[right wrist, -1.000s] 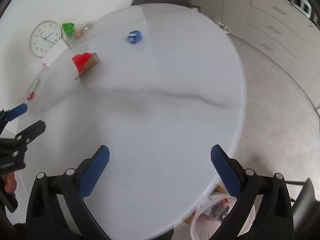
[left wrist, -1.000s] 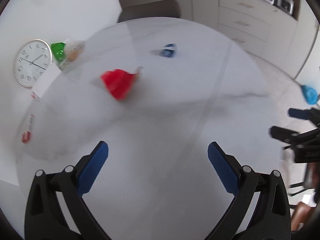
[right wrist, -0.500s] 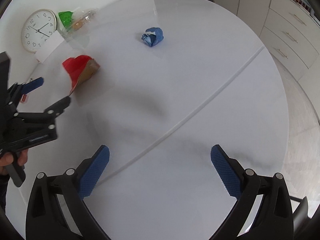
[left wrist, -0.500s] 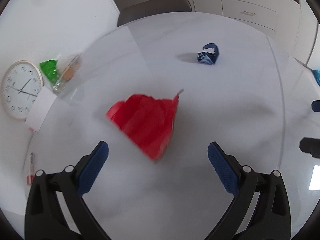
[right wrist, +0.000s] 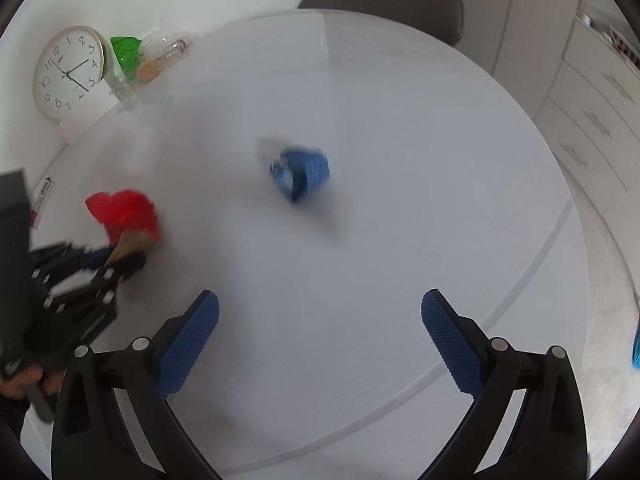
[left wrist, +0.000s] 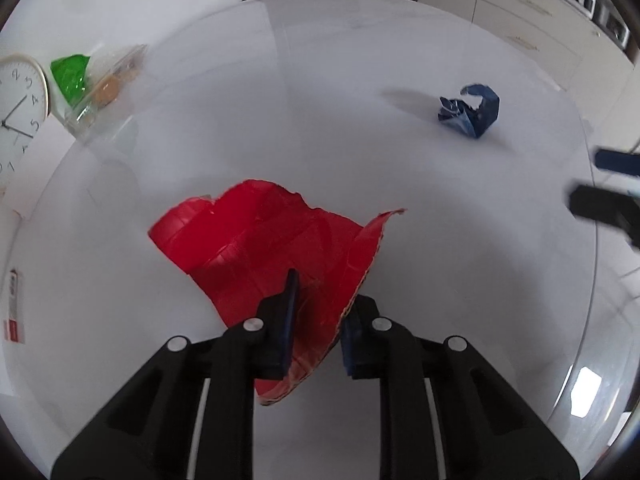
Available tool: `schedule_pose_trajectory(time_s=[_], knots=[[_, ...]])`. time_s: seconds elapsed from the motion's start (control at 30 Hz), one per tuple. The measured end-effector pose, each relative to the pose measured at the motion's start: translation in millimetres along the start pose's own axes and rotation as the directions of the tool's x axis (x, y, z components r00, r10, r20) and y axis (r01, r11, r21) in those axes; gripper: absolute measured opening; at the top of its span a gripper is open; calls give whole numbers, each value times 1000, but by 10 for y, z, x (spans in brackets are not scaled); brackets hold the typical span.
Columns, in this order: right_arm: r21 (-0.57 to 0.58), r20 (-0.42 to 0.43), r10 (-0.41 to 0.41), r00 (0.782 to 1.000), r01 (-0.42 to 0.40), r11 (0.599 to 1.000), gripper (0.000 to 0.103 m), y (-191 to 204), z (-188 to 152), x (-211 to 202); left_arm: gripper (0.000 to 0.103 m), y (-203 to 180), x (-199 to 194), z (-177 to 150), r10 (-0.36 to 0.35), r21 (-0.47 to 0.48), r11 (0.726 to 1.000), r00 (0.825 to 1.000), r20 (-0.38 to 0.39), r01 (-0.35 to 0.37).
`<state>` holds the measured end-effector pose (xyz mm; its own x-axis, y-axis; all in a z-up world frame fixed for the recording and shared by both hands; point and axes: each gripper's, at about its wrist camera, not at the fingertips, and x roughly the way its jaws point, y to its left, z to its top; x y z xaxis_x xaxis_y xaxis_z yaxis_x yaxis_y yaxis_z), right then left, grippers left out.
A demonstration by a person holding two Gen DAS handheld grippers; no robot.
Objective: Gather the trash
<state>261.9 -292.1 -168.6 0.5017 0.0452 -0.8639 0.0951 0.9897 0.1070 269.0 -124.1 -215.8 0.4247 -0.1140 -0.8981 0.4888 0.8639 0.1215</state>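
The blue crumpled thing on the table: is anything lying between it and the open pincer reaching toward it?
No. In the right wrist view, only bare white table separates the right gripper from the blue wrapper.

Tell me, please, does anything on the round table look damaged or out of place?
Yes. The red cardboard piece is torn and bent; the left gripper grips it. A crumpled blue wrapper lies loose farther back. A wall clock oddly stands at the table's edge.

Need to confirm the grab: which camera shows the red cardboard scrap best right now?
The left wrist view. The red cardboard scrap fills the centre, sharp, with the left gripper and its jaws closed on the near edge. The right wrist view shows it small, blurred and far left, partly hidden by that gripper.
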Motion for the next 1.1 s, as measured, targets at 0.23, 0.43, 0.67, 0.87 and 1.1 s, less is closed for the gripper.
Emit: schedule_pose_trajectory(time_s=[0.23,0.43,0.67,0.87,1.1], knots=[[-120,1,-27,1000,27,992,92,90,465,433,15,113,-74,-91,-26,-69,997,1000,6,26],[-161,-24,-13,1000,9,987,63,140,640,699,15,174,-106,-179,-22,-90,996,1000,4,22],[-162,-30,3,1000,-8,987,33,173,651,664,15,369,-64,-124,-44,-120,992,999,16,45],[-135,-20,32,999,-34,990,33,248,441,367,12,424,-211,-254,-68,-142,987,998,19,70],[-65,-51,108,993,-112,992,33,351,-375,-184,10,347,-621,-750,-94,-173,981,996,-3,92]])
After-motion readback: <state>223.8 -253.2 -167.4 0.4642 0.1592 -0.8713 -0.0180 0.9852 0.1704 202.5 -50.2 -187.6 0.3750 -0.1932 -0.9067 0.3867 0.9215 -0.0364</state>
